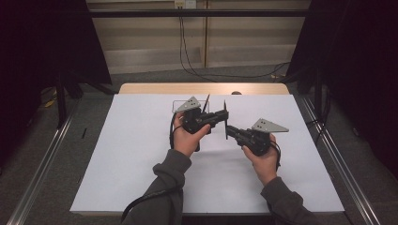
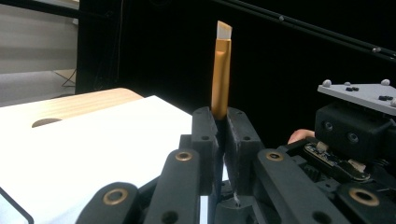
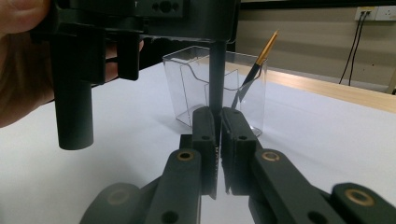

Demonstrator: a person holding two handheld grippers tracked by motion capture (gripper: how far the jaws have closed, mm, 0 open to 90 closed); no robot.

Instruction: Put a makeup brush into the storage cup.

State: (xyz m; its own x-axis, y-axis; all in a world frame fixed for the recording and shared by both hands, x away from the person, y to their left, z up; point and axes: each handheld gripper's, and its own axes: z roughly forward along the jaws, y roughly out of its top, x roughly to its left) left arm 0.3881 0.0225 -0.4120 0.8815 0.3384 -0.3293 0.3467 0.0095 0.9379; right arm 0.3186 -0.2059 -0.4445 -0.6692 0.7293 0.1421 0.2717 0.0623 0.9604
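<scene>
A slim brush (image 1: 225, 105) with a dark handle, gold ferrule and pale tip (image 2: 221, 74) stands upright above the middle of the white mat (image 1: 141, 154). My left gripper (image 1: 224, 114) is shut on it, and the gold end rises from its jaws (image 2: 223, 116). My right gripper (image 1: 228, 131) is shut on the dark handle (image 3: 216, 74) lower down, its jaws (image 3: 218, 114) tight around it. Just behind stands a clear plastic holder (image 1: 179, 105) (image 3: 191, 88) with a second gold-tipped brush (image 3: 261, 53) leaning inside.
The mat covers a wooden table whose bare strip (image 1: 202, 88) shows at the back, with a small hole (image 1: 236, 93). Metal rails (image 1: 42, 164) run along both sides. Dark curtains hang left and right. Cables (image 1: 187, 56) trail down the rear wall.
</scene>
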